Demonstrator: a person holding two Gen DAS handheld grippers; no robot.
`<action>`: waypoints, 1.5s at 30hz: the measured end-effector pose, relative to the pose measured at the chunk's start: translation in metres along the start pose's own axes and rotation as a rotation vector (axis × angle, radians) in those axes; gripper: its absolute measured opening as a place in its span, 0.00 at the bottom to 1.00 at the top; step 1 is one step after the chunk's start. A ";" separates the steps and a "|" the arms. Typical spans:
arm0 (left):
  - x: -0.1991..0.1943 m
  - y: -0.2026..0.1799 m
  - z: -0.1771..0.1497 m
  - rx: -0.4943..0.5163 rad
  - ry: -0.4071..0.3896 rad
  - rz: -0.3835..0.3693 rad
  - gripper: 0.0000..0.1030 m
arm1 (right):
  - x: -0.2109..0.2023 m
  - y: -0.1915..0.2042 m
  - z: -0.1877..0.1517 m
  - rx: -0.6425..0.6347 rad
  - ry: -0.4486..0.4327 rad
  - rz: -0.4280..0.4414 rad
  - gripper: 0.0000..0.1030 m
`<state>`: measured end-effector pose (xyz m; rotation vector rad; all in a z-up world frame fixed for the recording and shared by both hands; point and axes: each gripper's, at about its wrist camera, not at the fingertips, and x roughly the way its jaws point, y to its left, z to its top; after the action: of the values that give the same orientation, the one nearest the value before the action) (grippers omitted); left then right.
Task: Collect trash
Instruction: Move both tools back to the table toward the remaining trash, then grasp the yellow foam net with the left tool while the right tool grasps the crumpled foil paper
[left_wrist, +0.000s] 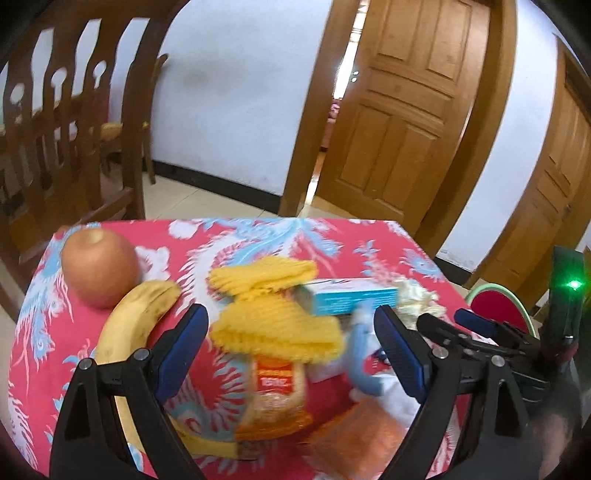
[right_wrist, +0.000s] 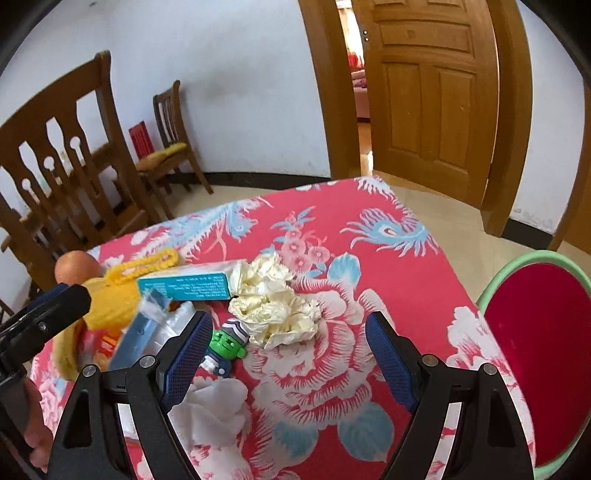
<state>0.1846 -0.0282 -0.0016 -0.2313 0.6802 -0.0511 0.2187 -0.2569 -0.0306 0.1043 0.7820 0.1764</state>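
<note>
Standing beside the surface is a green-rimmed red bin, showing only its bare red inside. Lying on the flowered cloth are crumpled paper, a teal box, yellow foam netting and an orange wrapper. Both the left gripper and right gripper are hovering released, grasping nothing.

Crumpled tissue: cream-coloured wad, lying loose beside the teal box's end.
Teal box: flat on its side.
Yellow foam netting: two folded pieces, left of the box.
Bin: red inside, green-rimmed, right of the box.
</note>
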 end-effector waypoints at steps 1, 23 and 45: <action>0.002 0.002 -0.001 -0.001 0.008 0.002 0.88 | 0.001 0.000 -0.001 0.003 -0.006 0.012 0.83; 0.011 0.017 -0.014 -0.029 0.014 0.012 0.12 | 0.010 0.002 0.001 0.018 0.010 0.101 0.83; -0.011 0.013 -0.014 -0.048 -0.035 -0.042 0.11 | -0.005 -0.007 -0.004 0.068 -0.050 0.153 0.06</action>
<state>0.1669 -0.0165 -0.0084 -0.2924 0.6427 -0.0711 0.2129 -0.2650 -0.0310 0.2324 0.7303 0.2915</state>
